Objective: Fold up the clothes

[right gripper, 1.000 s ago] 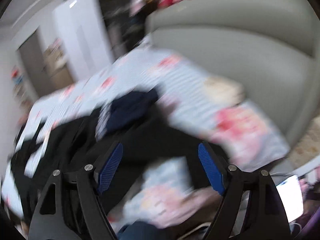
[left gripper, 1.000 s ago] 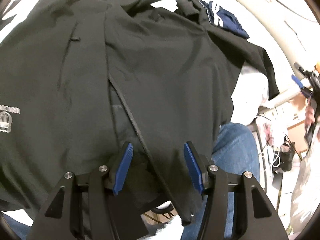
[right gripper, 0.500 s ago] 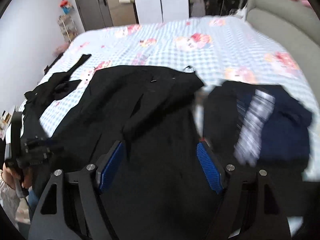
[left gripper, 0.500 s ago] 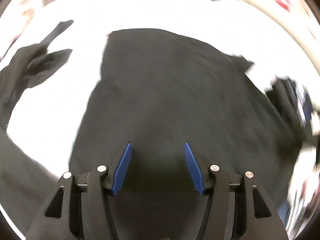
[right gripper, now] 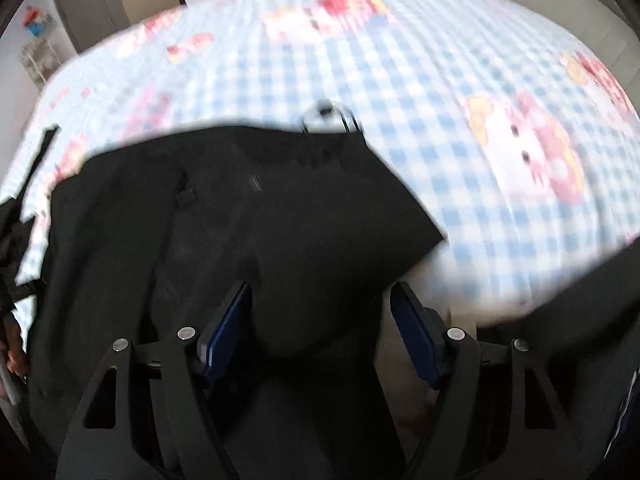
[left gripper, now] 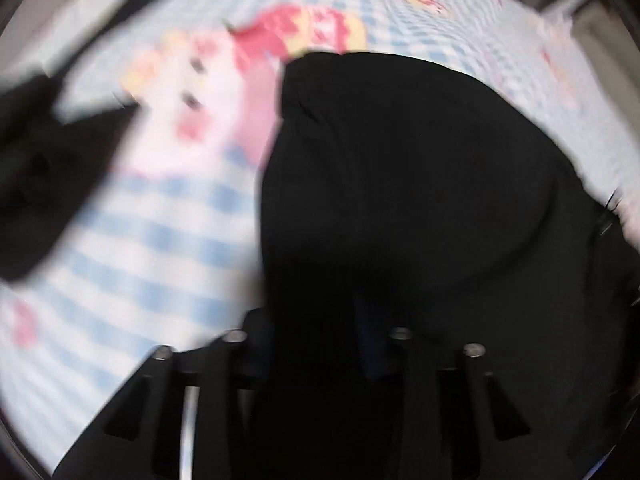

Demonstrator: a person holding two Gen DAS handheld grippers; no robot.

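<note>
Far left in the left wrist view, a dark piece of clothing point(left gripper: 36, 168) lies crumpled on the bed sheet point(left gripper: 160, 248), which is blue-and-white checked with pink cartoon prints. Just right of it, past a strip of bare sheet, the black garment point(left gripper: 408, 184) spreads flat across the middle and right of the view, its left edge running straight down toward the camera. The left gripper point(left gripper: 320, 340) sits low over that edge; the cloth and the blur hide its fingers, so I cannot tell whether they are apart or together. In the right wrist view, a thin dark strap point(right gripper: 38, 156) lies on the sheet point(right gripper: 460, 120) at the far left. The same black garment point(right gripper: 224, 216) fills the lower middle, with a small loop at its far edge and its right corner ending on the checked sheet. The right gripper point(right gripper: 320, 320) hovers just above it with its blue-padded fingers point(right gripper: 226, 330) spread wide apart, a rounded fold of the black cloth lying between them. At the far right edge another dark garment point(right gripper: 600, 292) shows, too blurred to make out.
</note>
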